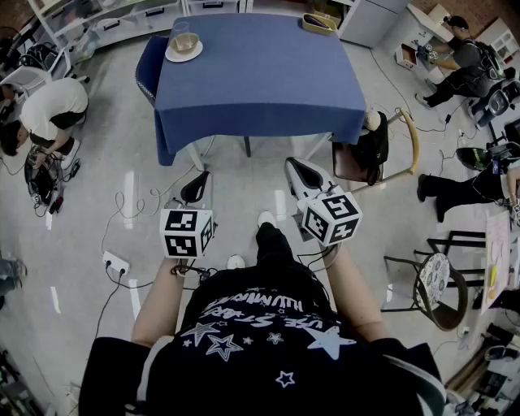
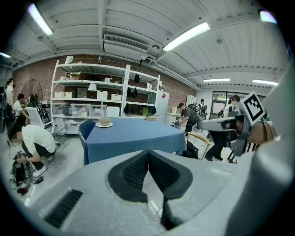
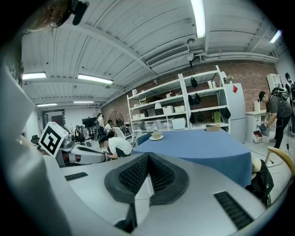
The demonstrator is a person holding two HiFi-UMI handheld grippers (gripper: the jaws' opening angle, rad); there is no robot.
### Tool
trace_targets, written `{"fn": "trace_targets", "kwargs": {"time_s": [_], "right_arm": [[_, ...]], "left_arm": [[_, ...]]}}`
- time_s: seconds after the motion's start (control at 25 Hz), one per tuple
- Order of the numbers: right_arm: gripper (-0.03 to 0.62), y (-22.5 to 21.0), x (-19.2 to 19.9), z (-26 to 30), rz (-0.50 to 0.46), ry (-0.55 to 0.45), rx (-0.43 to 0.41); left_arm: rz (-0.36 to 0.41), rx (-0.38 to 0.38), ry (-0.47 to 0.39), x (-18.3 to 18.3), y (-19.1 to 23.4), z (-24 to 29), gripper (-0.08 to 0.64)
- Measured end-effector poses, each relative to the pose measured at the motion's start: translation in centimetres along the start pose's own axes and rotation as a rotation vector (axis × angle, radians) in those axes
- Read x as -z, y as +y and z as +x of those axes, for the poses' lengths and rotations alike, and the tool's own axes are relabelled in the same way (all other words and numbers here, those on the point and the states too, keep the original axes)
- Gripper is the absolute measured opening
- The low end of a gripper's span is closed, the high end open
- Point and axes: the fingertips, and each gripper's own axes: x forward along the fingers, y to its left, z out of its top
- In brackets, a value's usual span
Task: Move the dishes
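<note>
**Dishes far ahead, tongs empty**

The bowl and plate sit at the far left corner of the blue table, well ahead of my left gripper, the nearer one. The oblong dish lies far right, ahead of my right gripper. Both pairs of jaws are closed on nothing.

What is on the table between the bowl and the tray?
Nothing. The head view shows only bare blue tablecloth between the bowl at one far corner and the tray at the other.
</note>
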Motion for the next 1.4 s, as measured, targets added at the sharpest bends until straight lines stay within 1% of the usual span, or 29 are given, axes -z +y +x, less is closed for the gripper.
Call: {"fn": "trace_targets", "kwargs": {"time_s": [0.24, 0.4, 0.56, 0.76, 0.8, 0.84, 0.92, 1.0, 1.16, 1.4], "right_arm": [[0.002, 0.2, 0.1, -0.2, -0.003, 0.001, 0.011], [0.002, 0.2, 0.3, -0.3, 0.01, -0.005, 0.033], [0.002, -0.3, 0.5, -0.1, 0.049, -0.012, 0.059], [0.005, -1.4, -0.8, 0.7, 0.109, -0.081, 0.053], [0.035, -1.6, -1.2, 0.9, 0.118, -0.098, 0.04], [0.116, -1.8, -1.5, 1.3, 0.13, -0.109, 0.027], [0.182, -2.8, -1.8, 2.4, 0.144, -0.113, 0.019], [0.252, -4.1, -1.6, 3.9, 0.14, -0.094, 0.018], [0.315, -7.3, -1.3, 7.0, 0.14, -0.053, 0.0], [0.353, -13.5, -3.1, 13.3, 0.163, -0.032, -0.018]], "left_arm": [[-0.002, 0.004, 0.005, 0.3, -0.1, -0.3, 0.02], [0.005, 0.004, -0.009, 0.0, 0.5, -0.9, 0.021], [-0.004, 0.008, -0.007, 0.2, 1.3, -1.2, 0.02], [-0.001, -0.005, -0.005, -0.4, 2.7, -0.4, 0.02], [-0.004, -0.008, -0.007, -0.6, 2.8, -0.2, 0.02], [-0.006, -0.011, -0.008, -0.7, 3.0, 0.0, 0.02], [-0.009, -0.02, -0.006, -1.0, 3.5, 1.0, 0.02], [-0.018, -0.035, 0.004, -1.2, 4.0, 2.5, 0.02], [-0.033, -0.058, 0.023, -1.9, 4.9, 5.8, 0.02], [-0.033, -0.102, 0.042, -5.2, 6.8, 11.9, 0.02]]}}
